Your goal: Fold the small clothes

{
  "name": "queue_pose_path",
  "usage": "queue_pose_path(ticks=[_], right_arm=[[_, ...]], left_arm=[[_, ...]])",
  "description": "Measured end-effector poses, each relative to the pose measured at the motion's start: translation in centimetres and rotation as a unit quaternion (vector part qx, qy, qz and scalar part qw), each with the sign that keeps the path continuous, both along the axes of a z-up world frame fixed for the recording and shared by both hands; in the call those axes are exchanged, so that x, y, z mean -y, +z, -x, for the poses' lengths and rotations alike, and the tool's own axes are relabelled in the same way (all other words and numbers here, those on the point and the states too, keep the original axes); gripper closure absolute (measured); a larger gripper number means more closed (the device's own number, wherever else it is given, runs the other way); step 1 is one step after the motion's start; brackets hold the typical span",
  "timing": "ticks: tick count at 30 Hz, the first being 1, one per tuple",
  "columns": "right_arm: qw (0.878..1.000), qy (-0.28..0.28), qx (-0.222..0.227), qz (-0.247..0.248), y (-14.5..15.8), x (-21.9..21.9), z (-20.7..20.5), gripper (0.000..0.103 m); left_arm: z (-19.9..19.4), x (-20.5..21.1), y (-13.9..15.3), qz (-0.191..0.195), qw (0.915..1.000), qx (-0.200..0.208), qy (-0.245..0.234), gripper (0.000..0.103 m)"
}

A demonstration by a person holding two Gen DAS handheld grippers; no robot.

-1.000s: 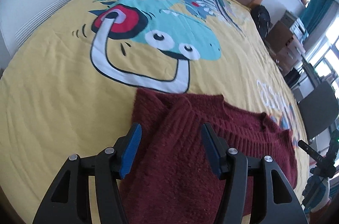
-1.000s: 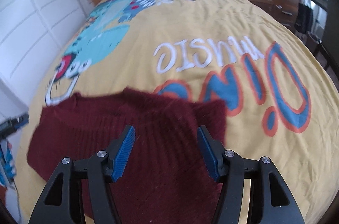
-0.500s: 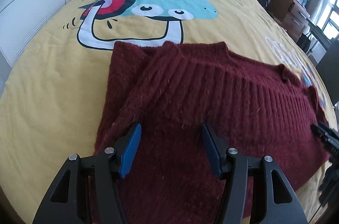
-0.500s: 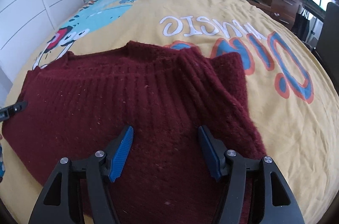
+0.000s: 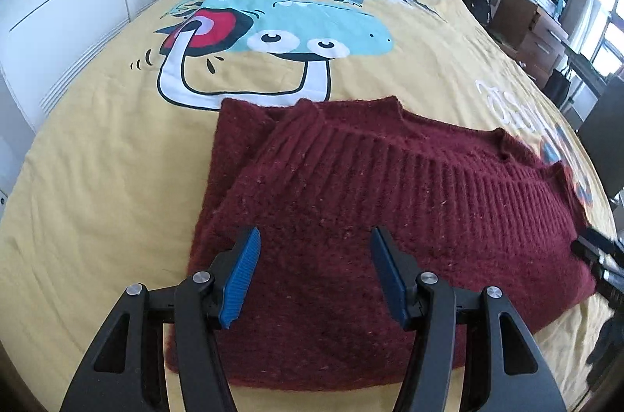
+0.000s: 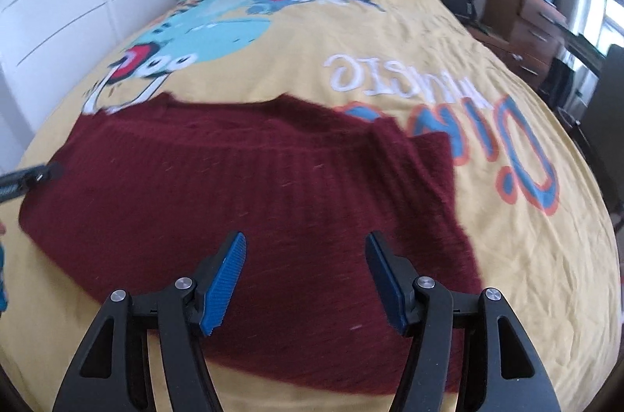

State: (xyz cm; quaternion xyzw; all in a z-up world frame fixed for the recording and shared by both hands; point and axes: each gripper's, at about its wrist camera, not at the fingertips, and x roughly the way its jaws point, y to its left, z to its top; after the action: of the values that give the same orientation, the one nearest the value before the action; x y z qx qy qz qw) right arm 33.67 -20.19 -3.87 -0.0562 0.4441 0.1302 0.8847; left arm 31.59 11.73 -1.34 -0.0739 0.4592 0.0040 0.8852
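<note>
From left to right: your left gripper (image 5: pixel 314 273) and right gripper (image 6: pixel 304 279), both with jaws apart and empty, had dropped nearer the maroon sweater (image 5: pixel 351 185) lying spread on the bed (image 5: pixel 97 139), ready to start folding.

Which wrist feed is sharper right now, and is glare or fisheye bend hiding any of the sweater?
Left wrist view: crisp, the dark red ribbed knit sweater shows its ribs clearly. Right wrist view: motion-blurred, sweater ribs smeared. Both: strong fisheye bend, dark corners; bright windows at right, no glare on the yellow dinosaur-print bedspread.
</note>
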Motion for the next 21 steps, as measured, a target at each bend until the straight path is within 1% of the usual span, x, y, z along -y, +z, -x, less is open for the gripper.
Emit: queue_pose_path(ticks=[1,6,7,8,10,16,21], right_arm=[[1.0,0.004,-0.004,0.008,-0.4,-0.4,0.3,0.038],[0.999,0.015,-0.024,0.022,-2.3,-0.4,1.3,0.037],[0.999,0.014,-0.025,0.022,-2.4,0.0,1.5,0.035],[0.999,0.011,-0.027,0.023,-2.5,0.3,1.6,0.033],[0.999,0.006,-0.034,0.016,-2.9,1.1,2.0,0.033],[0.999,0.004,-0.046,0.011,-2.7,2.1,2.7,0.033],[0.999,0.016,-0.023,0.019,-1.0,2.0,2.6,0.032]], left_arm=[[0.0,0.2,-0.2,-0.002,1.0,-0.001,0.0,0.05],[1.1,1.1,-2.5,-0.043,0.9988,-0.017,-0.014,0.049],[1.4,1.0,-2.7,-0.044,0.9988,-0.018,-0.016,0.047],[1.7,0.8,-2.9,-0.042,0.9988,-0.019,-0.016,0.043],[2.0,0.5,-3.1,-0.036,0.9988,-0.027,-0.019,0.041],[2.5,0.7,-2.3,-0.035,0.9984,-0.037,-0.023,0.04],[2.2,1.2,-0.6,-0.048,0.9984,-0.022,-0.02,0.04]])
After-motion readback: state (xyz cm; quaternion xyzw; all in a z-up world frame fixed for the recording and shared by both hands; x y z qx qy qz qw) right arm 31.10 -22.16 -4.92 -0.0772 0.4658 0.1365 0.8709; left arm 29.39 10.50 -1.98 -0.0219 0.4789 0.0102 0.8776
